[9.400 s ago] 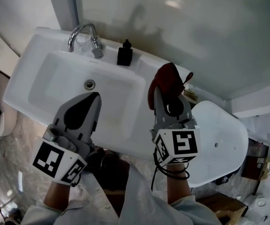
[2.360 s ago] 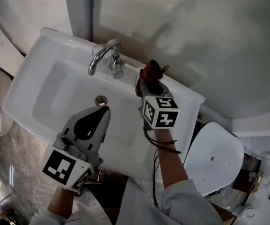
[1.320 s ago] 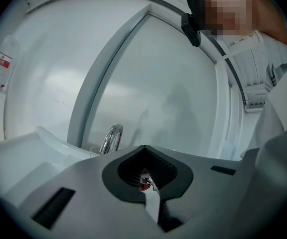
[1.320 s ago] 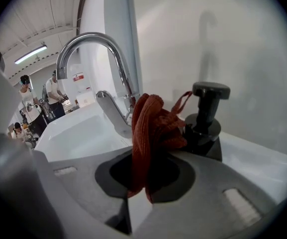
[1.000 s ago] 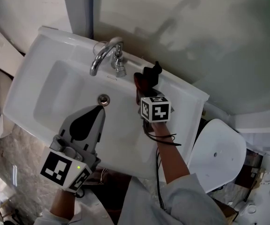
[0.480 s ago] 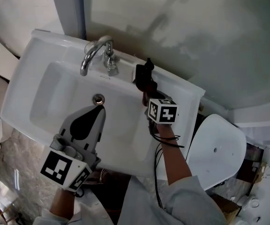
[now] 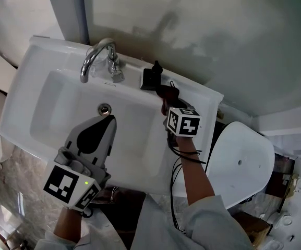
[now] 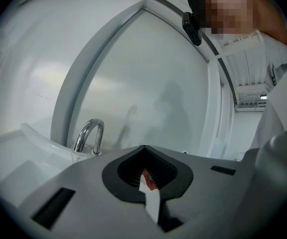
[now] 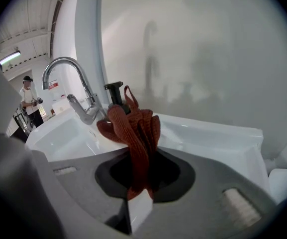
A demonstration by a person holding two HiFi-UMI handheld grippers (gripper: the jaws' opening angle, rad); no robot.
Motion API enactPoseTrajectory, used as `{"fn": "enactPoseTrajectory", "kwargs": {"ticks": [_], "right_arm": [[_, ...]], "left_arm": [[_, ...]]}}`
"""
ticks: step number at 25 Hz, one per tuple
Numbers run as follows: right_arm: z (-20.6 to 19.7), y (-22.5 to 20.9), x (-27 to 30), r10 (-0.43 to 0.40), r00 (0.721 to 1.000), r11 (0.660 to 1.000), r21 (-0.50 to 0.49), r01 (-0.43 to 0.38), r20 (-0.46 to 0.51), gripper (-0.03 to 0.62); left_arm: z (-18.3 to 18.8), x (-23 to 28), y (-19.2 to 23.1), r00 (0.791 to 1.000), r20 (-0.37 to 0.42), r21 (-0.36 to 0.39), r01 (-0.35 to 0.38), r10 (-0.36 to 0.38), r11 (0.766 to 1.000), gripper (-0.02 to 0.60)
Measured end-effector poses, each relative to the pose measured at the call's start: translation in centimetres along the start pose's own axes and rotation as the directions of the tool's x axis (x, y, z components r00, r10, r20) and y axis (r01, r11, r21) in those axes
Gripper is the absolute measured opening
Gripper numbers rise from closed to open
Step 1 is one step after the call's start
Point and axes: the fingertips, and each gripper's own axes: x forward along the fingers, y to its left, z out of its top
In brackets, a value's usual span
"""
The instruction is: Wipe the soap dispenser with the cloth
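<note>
The black soap dispenser stands on the back ledge of the white sink, right of the faucet. My right gripper is shut on the dark red cloth, which hangs just right of and nearer than the dispenser; whether they touch is unclear. In the right gripper view the cloth bunches out of the right gripper, with the dispenser pump just behind it. My left gripper hovers over the basin's near side, shut and empty. The left gripper points at the wall.
A drain lies in the basin ahead of the left gripper. A white toilet lid sits at the right, beside the sink. The wall rises directly behind the ledge. A person stands far off in the right gripper view.
The right gripper has drawn the cloth off the dispenser toward the right and nearer me, so the dispenser now shows whole. The left gripper has stayed over the basin.
</note>
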Motion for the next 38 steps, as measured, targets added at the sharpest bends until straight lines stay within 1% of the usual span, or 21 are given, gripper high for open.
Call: {"fn": "enactPoseTrajectory", "kwargs": {"ticks": [3, 7, 11, 15, 19, 22, 25, 28, 30, 34, 38], "right_arm": [[0.3, -0.4, -1.4, 0.006, 0.999, 1.0, 0.006, -0.006, 0.035, 0.055], [1.2, -0.5, -4.1, 0.024, 0.994, 0.999, 0.02, -0.026, 0.11, 0.055], [1.8, -0.2, -7.5, 0.039, 0.984, 0.999, 0.024, -0.043, 0.177, 0.055], [2.4, 0.3, -11.6, 0.07, 0.966, 0.997, 0.024, -0.079, 0.251, 0.055], [2.3, 1.6, -15.9, 0.114, 0.94, 0.991, 0.03, -0.13, 0.323, 0.055], [1.9, 2.5, -19.1, 0.143, 0.92, 0.987, 0.021, -0.161, 0.365, 0.055], [1.4, 3.6, -21.9, 0.165, 0.902, 0.984, -0.001, -0.179, 0.398, 0.055], [0.7, 4.4, -24.0, 0.187, 0.888, 0.978, 0.008, -0.21, 0.42, 0.055], [0.1, 4.6, -25.0, 0.187, 0.883, 0.976, 0.025, -0.218, 0.43, 0.055], [-1.4, 4.1, -27.0, 0.144, 0.883, 0.978, 0.074, -0.197, 0.446, 0.055], [-2.0, 4.9, -29.2, 0.125, 0.876, 0.983, 0.062, -0.173, 0.465, 0.055]], "left_arm": [[0.1, -0.2, -0.5, 1.0, 0.005, -0.001, -0.005, 0.005, 1.0, -0.003], [0.3, -0.5, -1.6, 1.0, 0.007, 0.007, -0.008, 0.008, 1.0, -0.003], [0.4, -0.7, -2.6, 1.0, 0.012, -0.015, -0.017, 0.017, 1.0, -0.003], [0.7, -1.0, -3.9, 0.999, 0.027, -0.004, -0.028, 0.028, 1.0, -0.003], [0.7, -1.8, -5.6, 0.998, 0.041, -0.013, -0.041, 0.042, 0.999, -0.003], [0.4, -2.3, -7.3, 0.998, 0.045, -0.028, -0.035, 0.036, 0.999, -0.003], [0.4, -2.7, -9.2, 0.999, 0.039, 0.007, -0.023, 0.023, 1.0, -0.003], [0.3, -2.8, -10.6, 1.0, 0.026, 0.073, -0.017, 0.015, 0.997, -0.003], [0.1, -2.8, -11.1, 1.0, 0.021, 0.086, -0.005, 0.003, 0.996, -0.003], [-0.3, -3.1, -12.0, 1.0, 0.014, 0.082, 0.024, -0.026, 0.996, -0.003], [-0.2, -4.4, -12.4, 0.999, 0.023, 0.08, 0.039, -0.041, 0.996, -0.003]]}}
